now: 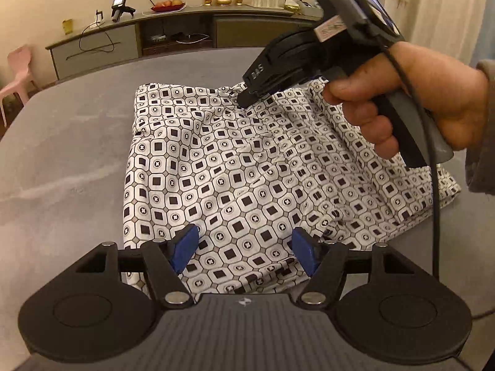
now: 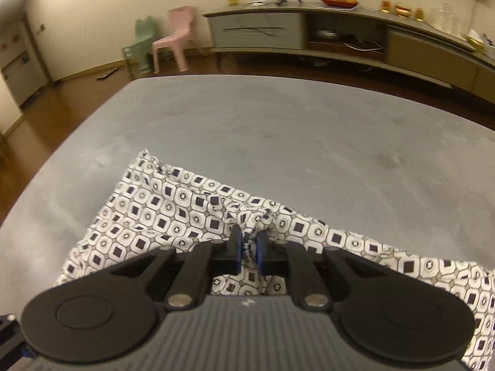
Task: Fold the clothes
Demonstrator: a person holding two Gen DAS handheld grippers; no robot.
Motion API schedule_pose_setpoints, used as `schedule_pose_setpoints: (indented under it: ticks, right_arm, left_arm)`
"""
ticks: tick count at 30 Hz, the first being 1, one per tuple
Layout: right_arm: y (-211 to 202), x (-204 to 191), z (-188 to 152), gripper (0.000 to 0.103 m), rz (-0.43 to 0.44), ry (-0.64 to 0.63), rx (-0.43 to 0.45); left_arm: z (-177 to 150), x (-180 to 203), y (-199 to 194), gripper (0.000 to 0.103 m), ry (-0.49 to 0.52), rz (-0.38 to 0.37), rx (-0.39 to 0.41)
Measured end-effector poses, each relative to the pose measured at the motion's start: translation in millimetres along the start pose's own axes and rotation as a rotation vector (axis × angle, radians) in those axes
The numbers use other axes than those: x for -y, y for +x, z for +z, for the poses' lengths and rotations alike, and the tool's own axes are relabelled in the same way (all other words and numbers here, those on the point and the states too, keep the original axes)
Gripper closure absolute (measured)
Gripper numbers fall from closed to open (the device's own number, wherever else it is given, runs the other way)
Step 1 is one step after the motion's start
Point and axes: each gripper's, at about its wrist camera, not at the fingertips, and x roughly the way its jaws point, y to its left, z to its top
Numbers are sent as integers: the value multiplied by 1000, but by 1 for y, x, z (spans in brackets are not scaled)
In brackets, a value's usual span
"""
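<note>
Beige walls and a long low sideboard (image 2: 309, 31) close off the far side of the room, and a pink chair (image 2: 173, 37) with a green chair (image 2: 140, 46) beside it is seen on the wooden floor near its left end. On the sideboard a red dish of fruit (image 1: 167, 5) and a spare handheld gripper (image 1: 120, 7) are set.

Nearer, a broad grey padded surface (image 2: 278, 130) is seen, and on it the patterned garment (image 1: 235, 167) is spread, white with black squares and ringed dots. In the left wrist view its long axis is laid from the far left corner toward the near right, where one end reaches out past the person's hand (image 1: 411, 99); the far edge is seen as a roughly straight line across the surface. The cloth is rumpled, with ridges running diagonally under the hand.

The left gripper (image 1: 244, 247) is held over the near edge of the garment, its blue pads (image 1: 187, 244) set wide apart with only flat cloth seen between them; nothing is pinched.

The right gripper (image 2: 248, 247) is grasped by the hand and pointed down at the far edge of the garment. Its jaws are drawn narrow, and a bunched fold of the cloth is clamped between the blue pads (image 2: 237, 249), puckered upward just ahead of them.
</note>
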Motion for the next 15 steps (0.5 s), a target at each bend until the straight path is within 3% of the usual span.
schedule_pose_setpoints:
  ticks: [2, 4, 5, 6, 8, 10, 13, 15]
  right_arm:
    - [-1, -4, -1, 84, -32, -39, -10]
    - [-21, -5, -2, 71, -33, -49, 5]
    - [-41, -5, -8, 63, -32, -42, 50]
    - [-62, -4, -15, 61, -20, -37, 103]
    - [-92, -5, -35, 61, 26, -36, 162]
    - [-101, -5, -61, 61, 91, -39, 125]
    - [-85, 3, -101, 67, 68, -68, 6]
    - [-100, 18, -111, 73, 74, -50, 37]
  left_arm:
    - [0, -1, -5, 36, -16, -13, 9]
    - [-2, -5, -19, 36, -38, -53, 71]
    - [0, -6, -27, 35, -50, -81, 108]
    - [1, -8, -34, 35, -63, -109, 145]
    - [5, -8, -37, 35, -89, -167, 181]
    - [8, 0, -27, 35, -91, -211, 166]
    - [9, 18, -2, 35, -46, -204, 103]
    - [9, 27, 7, 35, -21, -178, 85]
